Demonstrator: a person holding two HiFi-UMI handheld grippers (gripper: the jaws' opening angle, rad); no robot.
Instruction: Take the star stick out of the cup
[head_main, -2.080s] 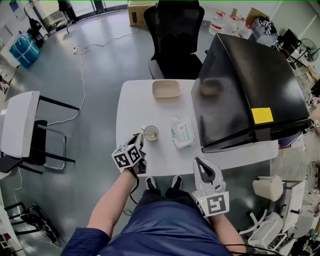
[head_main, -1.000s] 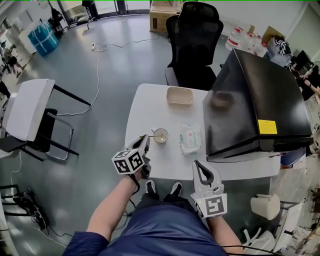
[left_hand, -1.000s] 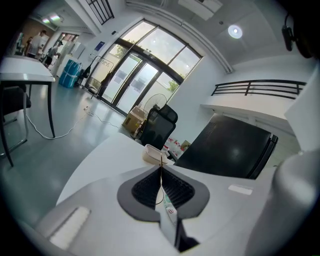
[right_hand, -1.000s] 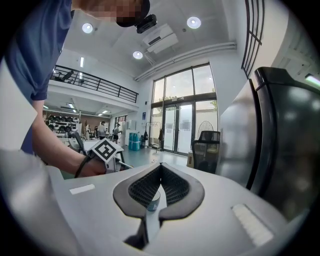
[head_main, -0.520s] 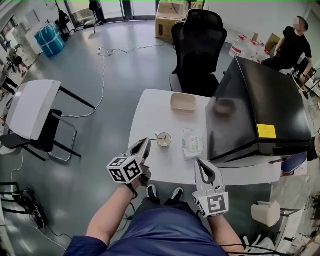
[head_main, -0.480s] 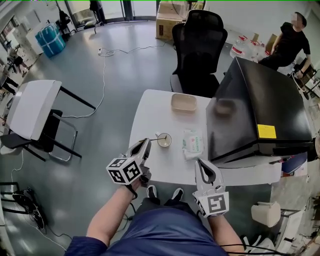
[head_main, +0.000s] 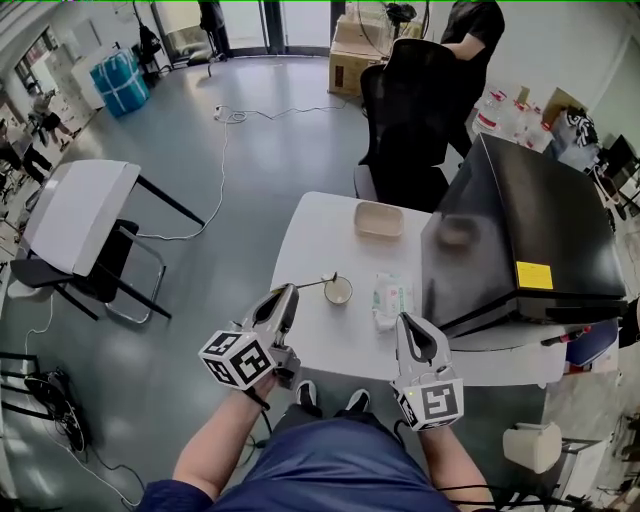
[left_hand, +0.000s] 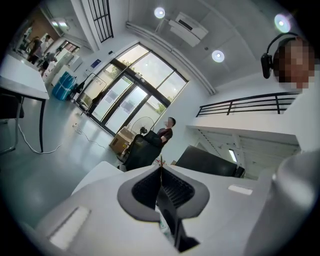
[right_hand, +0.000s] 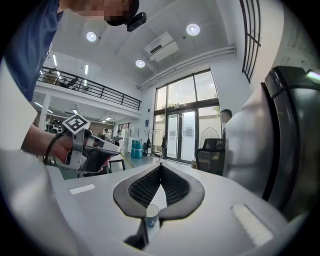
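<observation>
White is seen on the table (head_main: 310, 240), cream on the cup (head_main: 338, 291), beige on the tray (head_main: 379, 219), black on the cabinet (head_main: 530, 200), broken by a yellow label (head_main: 534, 275). Black-and-white square patterns are shown on the left gripper (head_main: 289, 291) and right gripper (head_main: 406, 319), and dark blue trousers (head_main: 330, 465) are worn.

We see a smooth matt white counter (head_main: 310, 240), a glossy black box (head_main: 530, 215), a shiny plastic wipes pack (head_main: 391, 300), a polished grey floor (head_main: 250, 150), and ribbed matt black pads (right_hand: 145, 189) on smooth grey fingers (right_hand: 85, 210).
</observation>
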